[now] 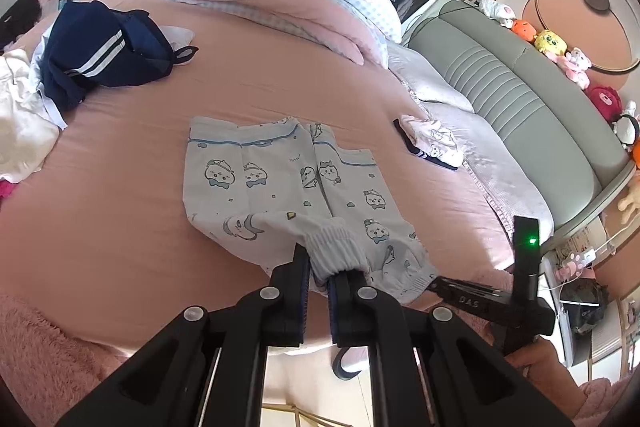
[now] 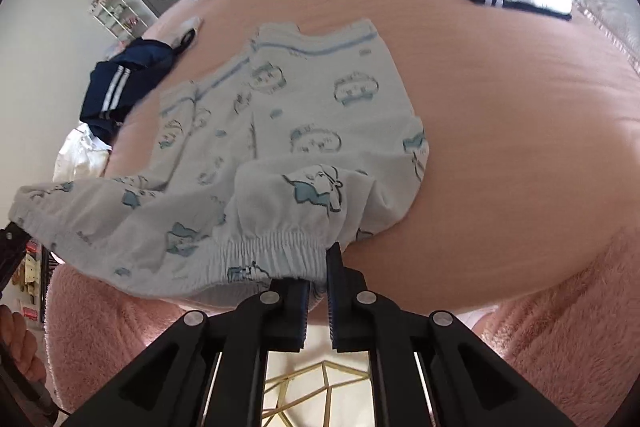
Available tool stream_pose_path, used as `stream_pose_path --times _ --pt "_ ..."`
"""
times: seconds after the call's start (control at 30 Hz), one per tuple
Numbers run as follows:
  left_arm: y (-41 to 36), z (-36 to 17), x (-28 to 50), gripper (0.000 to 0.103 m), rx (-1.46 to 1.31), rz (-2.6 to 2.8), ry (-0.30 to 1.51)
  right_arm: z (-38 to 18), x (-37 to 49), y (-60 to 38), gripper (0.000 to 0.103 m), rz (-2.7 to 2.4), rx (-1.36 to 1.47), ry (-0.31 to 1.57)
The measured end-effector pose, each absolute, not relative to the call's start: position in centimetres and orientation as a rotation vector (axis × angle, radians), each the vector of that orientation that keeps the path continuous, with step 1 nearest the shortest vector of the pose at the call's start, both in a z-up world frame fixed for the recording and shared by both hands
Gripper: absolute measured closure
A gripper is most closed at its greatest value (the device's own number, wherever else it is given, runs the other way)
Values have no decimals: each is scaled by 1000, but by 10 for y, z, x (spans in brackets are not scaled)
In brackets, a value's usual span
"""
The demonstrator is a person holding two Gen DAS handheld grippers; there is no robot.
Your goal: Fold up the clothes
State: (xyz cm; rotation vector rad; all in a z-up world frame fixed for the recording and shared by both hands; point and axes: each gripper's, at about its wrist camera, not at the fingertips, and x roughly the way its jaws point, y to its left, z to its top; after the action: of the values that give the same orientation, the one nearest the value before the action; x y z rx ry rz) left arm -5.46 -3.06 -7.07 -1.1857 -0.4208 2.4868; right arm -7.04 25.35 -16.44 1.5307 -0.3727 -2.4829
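Left fingers (image 1: 318,277) and right fingers (image 2: 318,277) clamped on printed pants (image 1: 280,183) waistband, bare pink bedsheet (image 1: 120,195) around.

Pink bed (image 1: 132,155), grey headboard (image 1: 532,99) — daylight

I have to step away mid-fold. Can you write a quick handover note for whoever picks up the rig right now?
Left tongs: shut on the waistband of the printed pants.
Right tongs: shut on the same waistband, further along.
Pants: legs lie flat on the pink bed, waist end lifted at the near edge.
Done: a folded piece sits by the pillow.
Left: fold the pants, then the navy pile and white garment.
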Motion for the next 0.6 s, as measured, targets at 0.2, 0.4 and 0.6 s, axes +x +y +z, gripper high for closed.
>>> stream_pose_path --times 0.2,0.4,0.6 --pt "-46 -32 -50 97 -1022 2429 -553 -78 -57 277 98 -2655 1240 -405" --pt "-43 79 -45 97 -658 2448 -458 42 -53 281 98 -2755 828 -387" --pt "-50 130 -30 97 -502 2412 -509 112 -36 287 97 -2769 584 -428"
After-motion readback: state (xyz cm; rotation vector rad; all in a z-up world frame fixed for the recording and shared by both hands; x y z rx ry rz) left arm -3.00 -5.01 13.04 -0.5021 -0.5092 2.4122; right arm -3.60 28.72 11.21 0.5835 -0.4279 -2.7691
